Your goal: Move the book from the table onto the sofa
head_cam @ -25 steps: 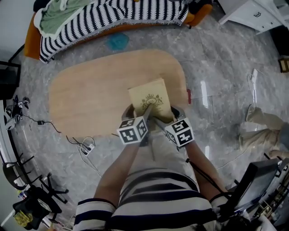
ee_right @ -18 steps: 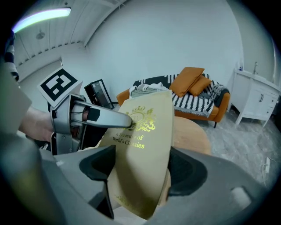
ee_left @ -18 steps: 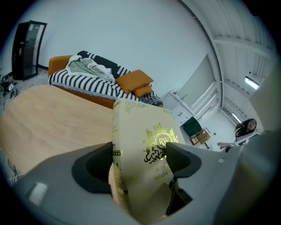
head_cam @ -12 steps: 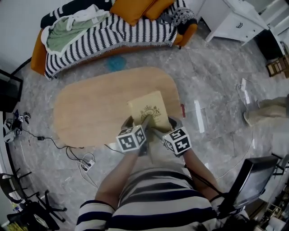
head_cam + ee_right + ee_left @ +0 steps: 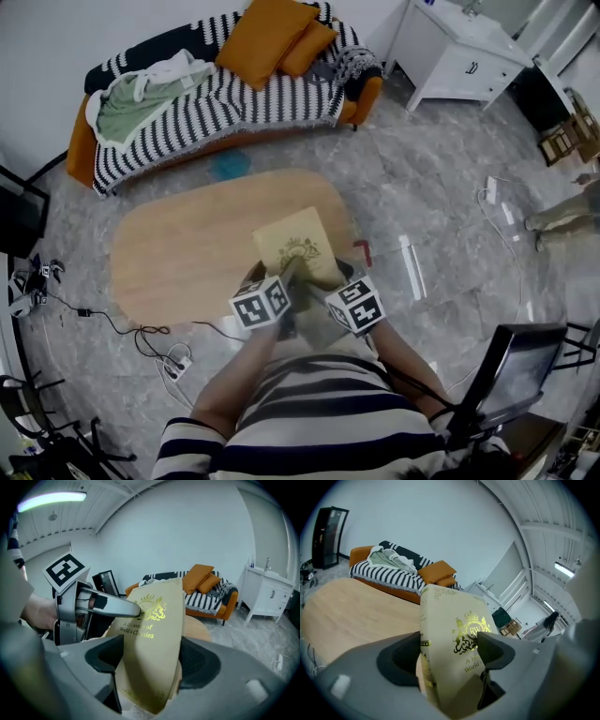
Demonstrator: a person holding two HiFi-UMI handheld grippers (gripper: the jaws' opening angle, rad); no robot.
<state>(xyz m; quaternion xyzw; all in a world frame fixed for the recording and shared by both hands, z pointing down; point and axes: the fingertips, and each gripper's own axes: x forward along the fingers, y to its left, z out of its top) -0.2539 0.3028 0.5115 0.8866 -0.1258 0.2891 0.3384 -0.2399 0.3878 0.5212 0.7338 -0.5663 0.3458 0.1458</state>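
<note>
Oval wooden table [image 5: 178,253] below, black-and-white striped sofa [image 5: 234,94] ahead.
Left gripper [image 5: 450,653], right gripper [image 5: 150,656] clamp cream gilt hardback book [image 5: 292,242] near one edge; it may pivot or slip.

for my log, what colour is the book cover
The book is pale yellow with gold print, clearest in the right gripper view.

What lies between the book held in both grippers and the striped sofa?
In the head view, beyond the book: bare table top, then a strip of marble floor with a teal item, then the sofa.
</note>
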